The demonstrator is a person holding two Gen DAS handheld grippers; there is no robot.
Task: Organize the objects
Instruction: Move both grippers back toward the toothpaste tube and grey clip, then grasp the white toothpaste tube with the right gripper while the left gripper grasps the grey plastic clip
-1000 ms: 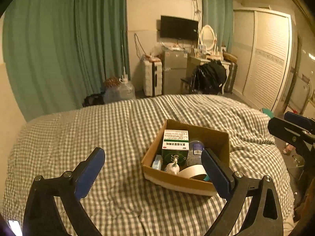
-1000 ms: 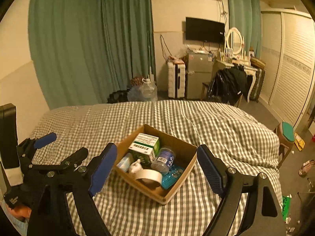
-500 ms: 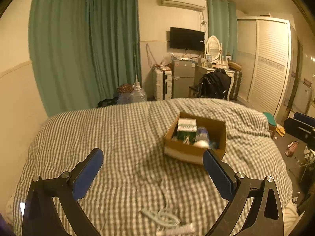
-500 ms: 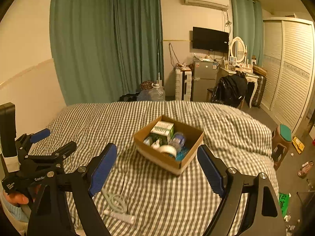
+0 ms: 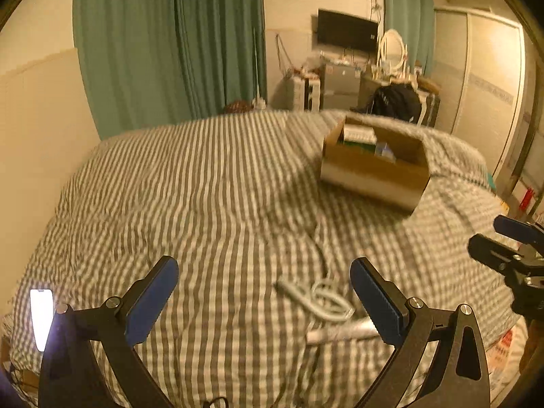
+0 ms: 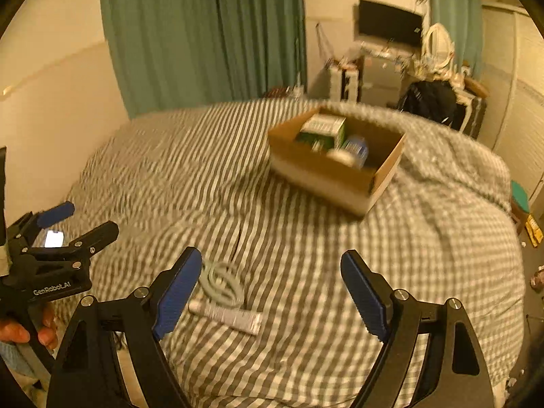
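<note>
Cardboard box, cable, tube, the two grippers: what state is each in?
Cardboard box: open-topped, partly filled.
White cable: coiled, loose on the bed.
White tube: lying flat beside the cable.
Left gripper: fingers open, empty.
Right gripper: fingers open, empty.

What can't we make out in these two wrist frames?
- Box contents: motion blur in both views; the near wall hides the lower items.
- Green carton print: blurred, unreadable.
- Tube label: too small; in the left view the left gripper's jaw covers its end.
- Cable plug type: blurred.
- Phone: screen glare.
</note>
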